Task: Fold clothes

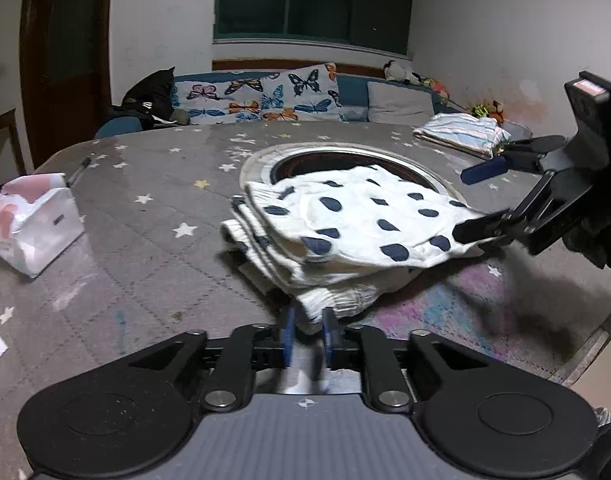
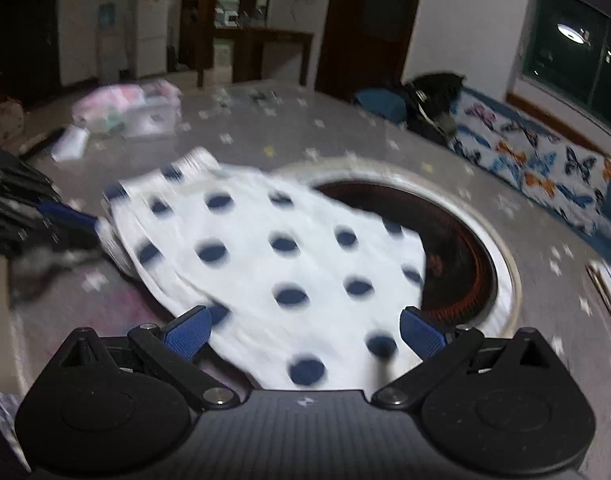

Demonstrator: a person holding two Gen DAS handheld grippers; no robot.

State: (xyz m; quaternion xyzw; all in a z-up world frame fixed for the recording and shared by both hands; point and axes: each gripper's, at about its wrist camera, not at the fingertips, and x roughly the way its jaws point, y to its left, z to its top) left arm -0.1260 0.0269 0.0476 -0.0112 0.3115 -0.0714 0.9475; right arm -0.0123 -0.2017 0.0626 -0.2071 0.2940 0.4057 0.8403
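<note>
A white garment with dark blue dots point(image 1: 357, 224) lies folded in layers on the grey star-print table cover point(image 1: 145, 216), partly over a round recessed opening point(image 1: 345, 160). My left gripper point(image 1: 308, 336) is shut on the garment's ribbed near edge. My right gripper point(image 1: 471, 204) is at the garment's right side with its fingers spread, the lower one against the cloth. In the right wrist view the right gripper point(image 2: 305, 330) is open with the dotted garment point(image 2: 273, 264) lying between its blue pads point(image 2: 187, 334). The left gripper point(image 2: 65, 210) shows at the garment's far left corner.
A tissue pack point(image 1: 33, 224) sits at the table's left. A folded striped cloth point(image 1: 463, 133) lies at the far right. A bench with butterfly cushions point(image 1: 257, 96) runs behind the table. Folded pink items point(image 2: 125, 108) lie at the far side in the right wrist view.
</note>
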